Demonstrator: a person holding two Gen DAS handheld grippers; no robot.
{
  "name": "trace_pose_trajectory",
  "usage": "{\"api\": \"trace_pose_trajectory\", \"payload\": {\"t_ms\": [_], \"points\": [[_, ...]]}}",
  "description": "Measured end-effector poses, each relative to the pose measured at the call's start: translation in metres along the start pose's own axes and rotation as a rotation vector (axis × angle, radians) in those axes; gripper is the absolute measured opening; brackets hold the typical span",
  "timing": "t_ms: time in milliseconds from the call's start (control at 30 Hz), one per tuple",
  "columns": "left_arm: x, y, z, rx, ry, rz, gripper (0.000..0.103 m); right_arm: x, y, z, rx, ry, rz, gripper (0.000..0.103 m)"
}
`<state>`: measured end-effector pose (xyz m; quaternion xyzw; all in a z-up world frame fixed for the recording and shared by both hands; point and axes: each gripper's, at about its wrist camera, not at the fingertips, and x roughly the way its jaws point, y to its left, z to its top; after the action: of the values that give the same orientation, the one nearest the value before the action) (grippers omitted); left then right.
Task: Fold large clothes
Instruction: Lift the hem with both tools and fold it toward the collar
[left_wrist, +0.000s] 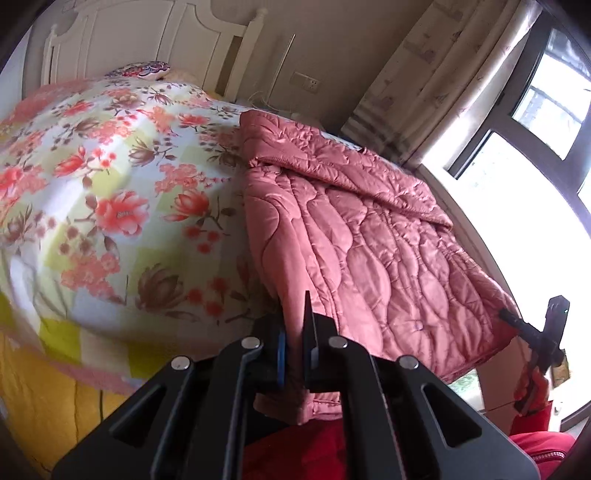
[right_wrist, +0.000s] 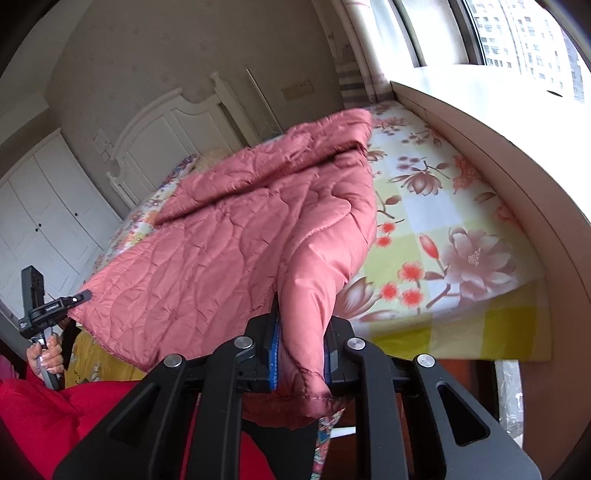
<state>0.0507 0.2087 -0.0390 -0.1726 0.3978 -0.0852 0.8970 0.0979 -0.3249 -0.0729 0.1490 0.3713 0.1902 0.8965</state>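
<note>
A pink quilted garment (left_wrist: 354, 236) lies partly folded on the flowered bed, its near edge lifted off the foot of the bed. My left gripper (left_wrist: 295, 339) is shut on its near left corner. My right gripper (right_wrist: 301, 350) is shut on the near right corner, where the cloth bunches between the fingers. The garment also shows in the right wrist view (right_wrist: 229, 236), stretched between both grippers. The right gripper shows in the left wrist view (left_wrist: 532, 332) at the garment's far corner, and the left gripper in the right wrist view (right_wrist: 79, 297).
The bed has a flowered sheet (left_wrist: 110, 192) and a white headboard (left_wrist: 147, 40). A window ledge (right_wrist: 480, 122) runs along the bed's right side, with curtains (left_wrist: 443, 74). White wardrobe doors (right_wrist: 44, 214) stand at left. Red clothing (right_wrist: 55, 417) is below the grippers.
</note>
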Motion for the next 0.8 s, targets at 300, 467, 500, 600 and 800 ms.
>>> {"api": "trace_pose_trajectory", "payload": {"t_ms": [300,467,500,600,800], "points": [[-0.046,0.006,-0.011,-0.040,-0.086,-0.117,0.006,-0.049,0.014,0.003,0.010,-0.152,0.116,0.016],[-0.056,-0.010,0.028,0.029,-0.175,-0.099,0.006,-0.054,0.021,0.045,-0.029,-0.213,0.137,0.016],[-0.057,-0.014,0.036,0.039,-0.185,-0.097,0.006,-0.051,0.024,0.058,-0.045,-0.222,0.126,0.016],[-0.057,-0.026,0.070,0.072,-0.223,-0.070,0.006,-0.037,0.035,0.099,-0.107,-0.212,0.107,0.016],[-0.018,-0.037,0.180,0.073,-0.230,-0.027,0.006,0.012,0.034,0.208,-0.097,-0.196,0.105,0.016]]}}
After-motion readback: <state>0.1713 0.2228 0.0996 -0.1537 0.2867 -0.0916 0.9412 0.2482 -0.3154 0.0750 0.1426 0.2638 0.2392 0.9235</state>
